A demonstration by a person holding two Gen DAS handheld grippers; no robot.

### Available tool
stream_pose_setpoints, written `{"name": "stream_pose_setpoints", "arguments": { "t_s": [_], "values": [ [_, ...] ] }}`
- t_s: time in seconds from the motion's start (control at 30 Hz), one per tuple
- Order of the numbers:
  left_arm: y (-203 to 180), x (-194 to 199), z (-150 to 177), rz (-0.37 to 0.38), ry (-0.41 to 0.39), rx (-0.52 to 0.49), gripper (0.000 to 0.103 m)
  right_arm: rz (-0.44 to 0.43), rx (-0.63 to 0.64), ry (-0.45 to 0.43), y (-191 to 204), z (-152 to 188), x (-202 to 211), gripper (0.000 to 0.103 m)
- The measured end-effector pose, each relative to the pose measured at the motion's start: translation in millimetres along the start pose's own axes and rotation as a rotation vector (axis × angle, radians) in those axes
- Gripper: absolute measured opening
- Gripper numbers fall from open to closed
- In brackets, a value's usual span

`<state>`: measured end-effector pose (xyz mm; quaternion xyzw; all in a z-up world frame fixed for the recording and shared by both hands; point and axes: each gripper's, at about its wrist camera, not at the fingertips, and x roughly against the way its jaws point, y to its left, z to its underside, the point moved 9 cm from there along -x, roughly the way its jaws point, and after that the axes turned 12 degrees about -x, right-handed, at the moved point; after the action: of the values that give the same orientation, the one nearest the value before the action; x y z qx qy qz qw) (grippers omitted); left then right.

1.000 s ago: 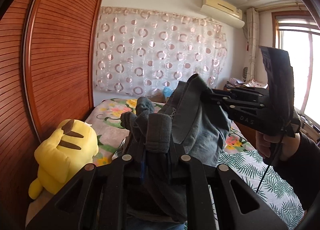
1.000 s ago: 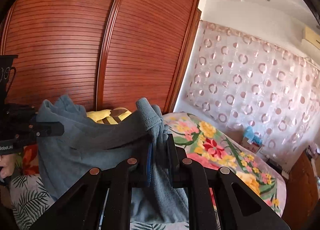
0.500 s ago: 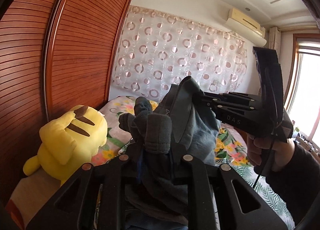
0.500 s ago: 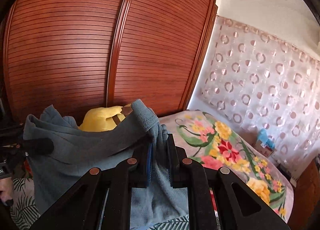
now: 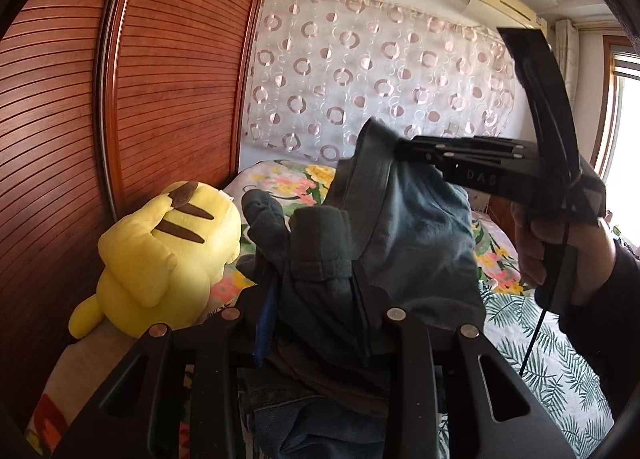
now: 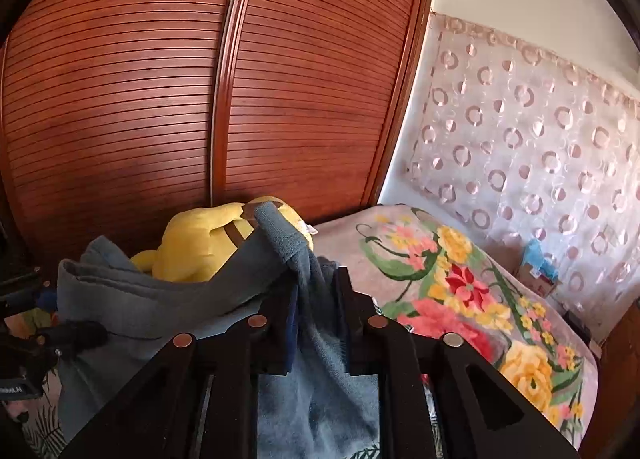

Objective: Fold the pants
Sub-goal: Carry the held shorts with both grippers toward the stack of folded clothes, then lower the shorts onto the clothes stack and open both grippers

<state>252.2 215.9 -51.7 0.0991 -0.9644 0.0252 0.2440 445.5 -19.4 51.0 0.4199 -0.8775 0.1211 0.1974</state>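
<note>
The grey-blue pants point(image 5: 416, 235) hang in the air between my two grippers, above the bed. My left gripper point(image 5: 316, 279) is shut on a bunched edge of the pants, which covers its fingertips. My right gripper point(image 6: 316, 291) is shut on another edge of the pants point(image 6: 168, 311). It shows from the side in the left wrist view point(image 5: 404, 149), pinching the fabric higher and further back. The left gripper shows at the left edge of the right wrist view point(image 6: 76, 335), also on the cloth.
A yellow plush toy point(image 5: 160, 251) lies on the bed against the wooden slatted wardrobe point(image 6: 160, 99). The bed point(image 6: 460, 279) has a floral cover and a leaf-print sheet point(image 5: 560, 371). A patterned curtain point(image 5: 380, 87) hangs behind. More clothes point(image 5: 320, 419) lie below my left gripper.
Both grippers have swung left and come lower with the pants held. The plush toy and wardrobe now fill more of both views.
</note>
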Motion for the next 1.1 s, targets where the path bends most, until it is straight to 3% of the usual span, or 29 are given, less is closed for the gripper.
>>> {"name": "stream_pose_setpoints", "arguments": {
  "t_s": [0.1, 0.23, 0.33, 0.5, 0.7, 0.8, 0.87, 0.93, 1.1],
  "values": [
    [1, -4, 7, -0.007, 0.022, 0.005, 0.034, 0.025, -0.017, 0.004, -3, -1, 2, 0.042],
    [3, -4, 9, -0.002, 0.021, 0.005, 0.034, -0.031, -0.049, 0.01, -5, 5, 17, 0.043],
    [5, -5, 10, -0.005, 0.024, 0.0, 0.034, -0.131, -0.052, 0.087, 2, 20, 15, 0.043],
    [6, -7, 13, -0.002, 0.034, -0.004, 0.035, -0.084, -0.067, 0.156, -8, 32, -4, 0.043],
    [11, -8, 16, 0.003, 0.049, 0.003, 0.047, -0.045, -0.122, 0.16, -13, 28, -16, 0.043],
    [14, -5, 16, 0.014, 0.054, 0.007, 0.049, -0.044, -0.119, 0.149, -5, 26, -14, 0.043],
    [16, -1, 17, 0.002, 0.057, 0.005, 0.061, -0.045, -0.122, 0.143, -9, 28, -15, 0.043],
    [19, 4, 16, -0.009, 0.046, -0.001, 0.082, -0.045, -0.125, 0.135, -7, 28, -15, 0.043],
    [21, 10, 16, -0.013, 0.048, -0.027, 0.088, -0.07, -0.126, 0.118, -5, 35, -7, 0.043]
  ]
}}
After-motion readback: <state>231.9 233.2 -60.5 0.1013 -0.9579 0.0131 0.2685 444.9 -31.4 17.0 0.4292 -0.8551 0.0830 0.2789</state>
